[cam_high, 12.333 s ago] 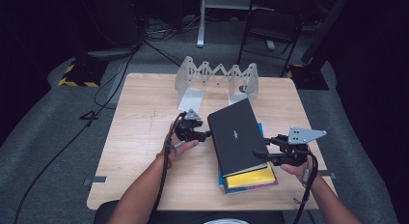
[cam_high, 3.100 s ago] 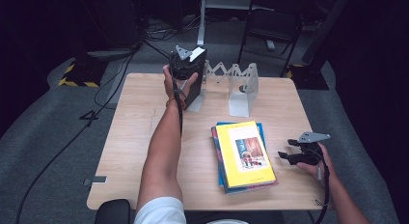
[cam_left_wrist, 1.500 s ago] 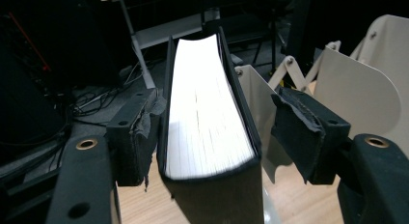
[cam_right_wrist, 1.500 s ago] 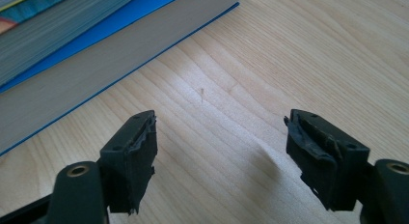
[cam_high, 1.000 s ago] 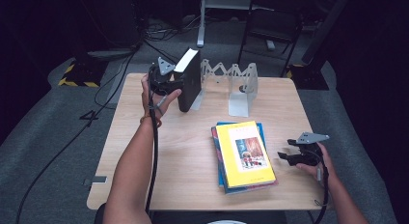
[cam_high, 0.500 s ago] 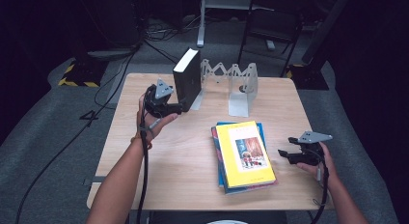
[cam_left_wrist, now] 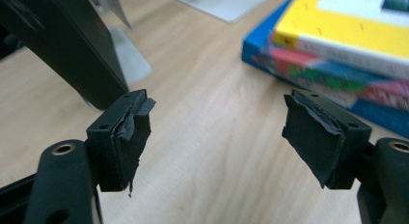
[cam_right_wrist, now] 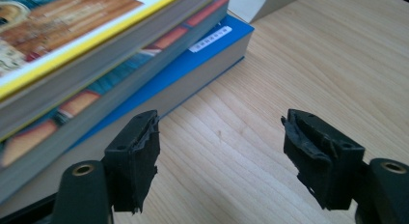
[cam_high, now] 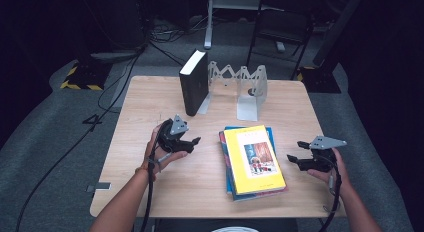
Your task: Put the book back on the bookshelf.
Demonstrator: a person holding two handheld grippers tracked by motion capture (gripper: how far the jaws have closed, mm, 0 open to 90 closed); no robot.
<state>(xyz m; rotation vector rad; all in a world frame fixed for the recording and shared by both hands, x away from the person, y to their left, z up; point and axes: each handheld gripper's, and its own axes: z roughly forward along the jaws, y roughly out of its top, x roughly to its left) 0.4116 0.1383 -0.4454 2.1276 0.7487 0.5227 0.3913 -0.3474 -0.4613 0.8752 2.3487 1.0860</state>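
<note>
Table (cam_high: 150,122): pale wood, fine grain lines. Black book (cam_high: 192,84) standing at its far edge, page block off-white. Rack (cam_high: 240,84) right of that book: light grey metal, zigzag pattern. Stack right of table centre: yellow book (cam_high: 254,159) on top with a reddish-brown cover picture; under it a book with red/teal patches (cam_left_wrist: 337,81); blue book (cam_right_wrist: 193,62) at the bottom with a white label. Left gripper (cam_high: 192,143) and right gripper (cam_high: 295,161): black, grey plates, frayed black pads (cam_left_wrist: 135,132). Floor grey.
</note>
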